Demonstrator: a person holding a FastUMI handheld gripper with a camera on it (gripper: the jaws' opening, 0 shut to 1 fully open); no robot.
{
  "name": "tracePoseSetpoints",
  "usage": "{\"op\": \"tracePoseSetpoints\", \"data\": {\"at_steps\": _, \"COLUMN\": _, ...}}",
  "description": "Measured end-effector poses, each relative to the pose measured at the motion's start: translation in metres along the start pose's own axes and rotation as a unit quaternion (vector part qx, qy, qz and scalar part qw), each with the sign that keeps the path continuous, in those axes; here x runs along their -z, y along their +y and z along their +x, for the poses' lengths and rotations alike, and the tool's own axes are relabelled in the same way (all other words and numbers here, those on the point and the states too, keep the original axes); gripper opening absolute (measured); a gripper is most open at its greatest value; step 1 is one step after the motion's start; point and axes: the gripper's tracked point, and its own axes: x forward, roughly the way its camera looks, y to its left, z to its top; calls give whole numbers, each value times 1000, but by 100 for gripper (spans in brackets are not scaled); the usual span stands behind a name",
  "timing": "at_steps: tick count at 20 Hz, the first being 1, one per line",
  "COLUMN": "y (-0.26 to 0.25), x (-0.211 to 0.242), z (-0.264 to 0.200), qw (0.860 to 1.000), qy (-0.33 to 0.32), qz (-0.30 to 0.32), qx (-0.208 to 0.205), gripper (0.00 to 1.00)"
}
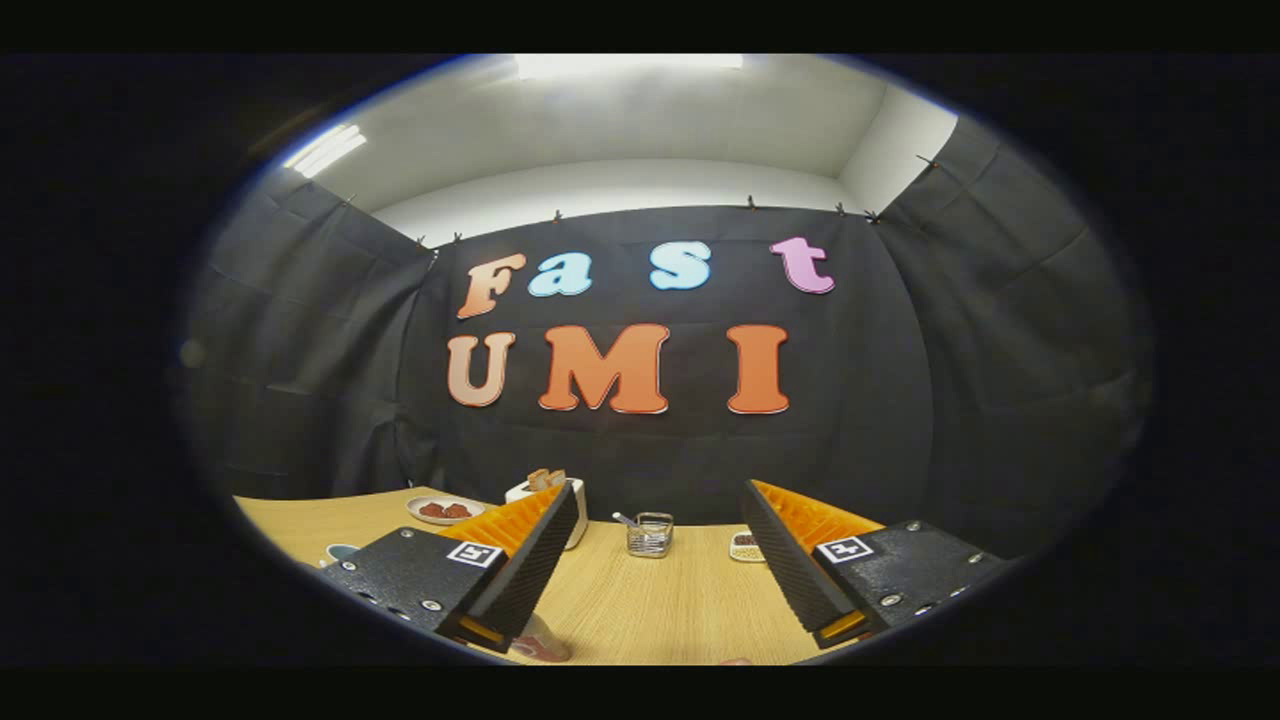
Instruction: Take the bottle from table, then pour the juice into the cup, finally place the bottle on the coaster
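The tongs (655, 560) stand wide apart with nothing between them, held above the desk (650, 610), probably so they can drop around the bottle. What may be that bottle (540, 640), a pale shape with some red, lies under the left finger, nearer than the glass cup (650, 534); too little shows to be sure.

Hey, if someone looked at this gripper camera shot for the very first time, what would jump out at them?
First the gripper itself: its two fingers stand wide apart, open, with nothing between them, above a wooden table. Beyond the fingers, at the table's far edge, sits a small clear glass container with something sticking out of it. Past the left finger lie a white plate of reddish food and a white box-like holder.
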Motion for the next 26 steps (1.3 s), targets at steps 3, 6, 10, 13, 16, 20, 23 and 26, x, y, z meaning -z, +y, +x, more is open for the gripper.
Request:
{"op": "tracePoseSetpoints", "data": {"at_steps": 3, "y": 0, "x": -4, "z": -1, "qw": 1000, "qy": -4, "qz": 6, "qx": -1, "gripper": 98}}
{"op": "tracePoseSetpoints", "data": {"at_steps": 6, "y": 1, "x": -5, "z": -3, "qw": 1000, "qy": -14, "qz": 9, "qx": 1, "gripper": 98}}
{"op": "tracePoseSetpoints", "data": {"at_steps": 10, "y": 15, "x": -4, "z": -9, "qw": 1000, "qy": -22, "qz": -5, "qx": -9, "gripper": 98}}
{"op": "tracePoseSetpoints", "data": {"at_steps": 13, "y": 23, "x": 2, "z": -15, "qw": 999, "qy": -24, "qz": -20, "qx": -12, "gripper": 98}}
{"op": "tracePoseSetpoints", "data": {"at_steps": 16, "y": 36, "x": 25, "z": -21, "qw": 999, "qy": -5, "qz": -20, "qx": -26, "gripper": 98}}
{"op": "tracePoseSetpoints", "data": {"at_steps": 20, "y": 54, "x": 49, "z": -28, "qw": 998, "qy": 16, "qz": 17, "qx": -58, "gripper": 98}}
{"op": "tracePoseSetpoints", "data": {"at_steps": 23, "y": 68, "x": 68, "z": -33, "qw": 995, "qy": 33, "qz": 43, "qx": -84, "gripper": 98}}
{"op": "tracePoseSetpoints", "data": {"at_steps": 26, "y": 77, "x": 80, "z": -38, "qw": 993, "qy": 47, "qz": 40, "qx": -102, "gripper": 98}}
